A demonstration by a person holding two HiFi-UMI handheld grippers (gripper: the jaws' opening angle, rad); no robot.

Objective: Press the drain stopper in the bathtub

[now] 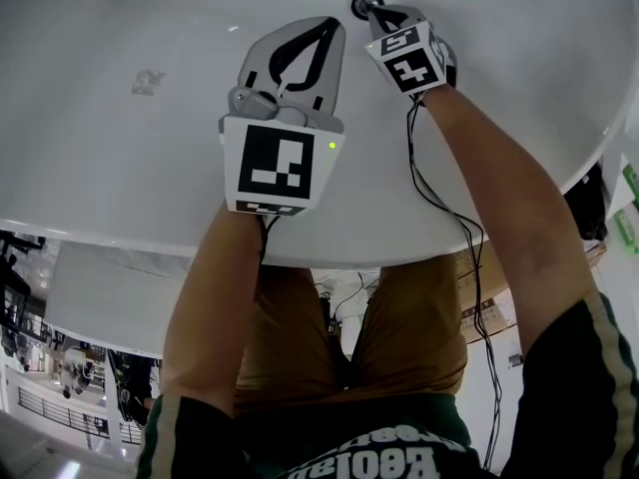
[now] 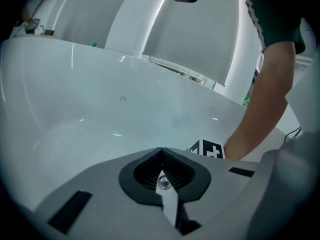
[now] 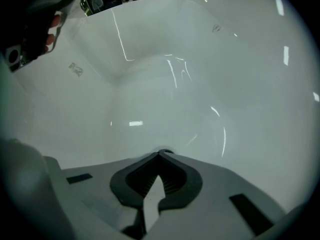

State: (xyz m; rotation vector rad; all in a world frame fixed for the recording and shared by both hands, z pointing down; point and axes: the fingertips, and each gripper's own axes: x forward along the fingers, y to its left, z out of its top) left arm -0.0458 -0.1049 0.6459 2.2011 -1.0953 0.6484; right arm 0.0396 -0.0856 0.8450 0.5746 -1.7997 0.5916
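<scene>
I am looking down into a white bathtub [image 1: 120,168]. The round dark metal drain stopper [image 1: 360,4] sits on the tub floor at the top of the head view. My right gripper [image 1: 373,12] is shut, its tips down on the stopper's near edge. In the right gripper view only a thin rim of the stopper [image 3: 163,151] peeks out past the closed tips [image 3: 160,155]. My left gripper [image 1: 332,24] is shut with nothing in it and hovers just left of the right one, above the tub floor. Its own view shows closed jaws [image 2: 161,150] and the right gripper's marker cube [image 2: 209,149].
The tub's near rim [image 1: 329,252] runs across below my forearms. A small faint mark [image 1: 147,81] lies on the tub floor to the left. A black cable [image 1: 439,198] hangs along my right arm [image 1: 499,178]. The tub walls [image 3: 150,34] curve up around both grippers.
</scene>
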